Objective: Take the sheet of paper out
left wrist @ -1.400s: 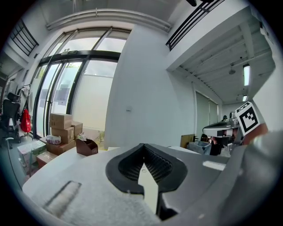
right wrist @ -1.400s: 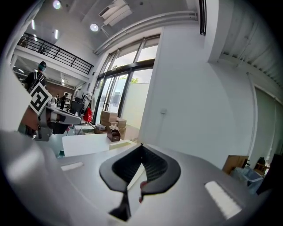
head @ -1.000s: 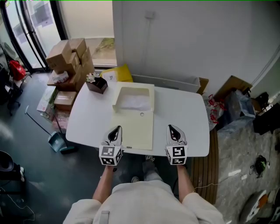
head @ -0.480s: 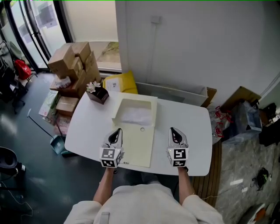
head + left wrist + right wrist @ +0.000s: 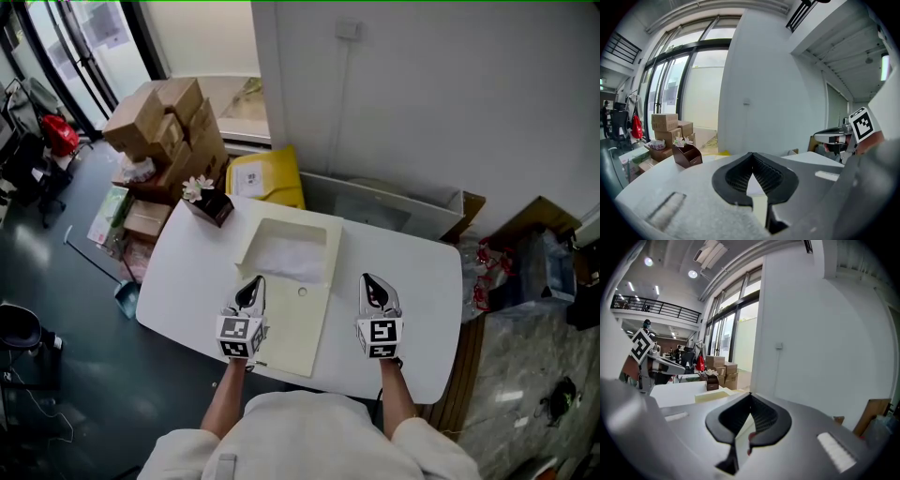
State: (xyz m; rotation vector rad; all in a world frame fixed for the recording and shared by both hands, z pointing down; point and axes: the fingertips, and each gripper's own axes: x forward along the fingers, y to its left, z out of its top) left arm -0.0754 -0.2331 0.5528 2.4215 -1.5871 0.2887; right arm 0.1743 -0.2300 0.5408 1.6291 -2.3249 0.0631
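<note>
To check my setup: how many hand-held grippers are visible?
2: the left hand-held gripper at the left edge of the cream box, the right hand-held gripper over the white table.

My head camera looks steeply down on the left gripper (image 5: 251, 283) and right gripper (image 5: 369, 281), whose cameras face forward, sharing the brown holder (image 5: 686, 155) ahead.
</note>
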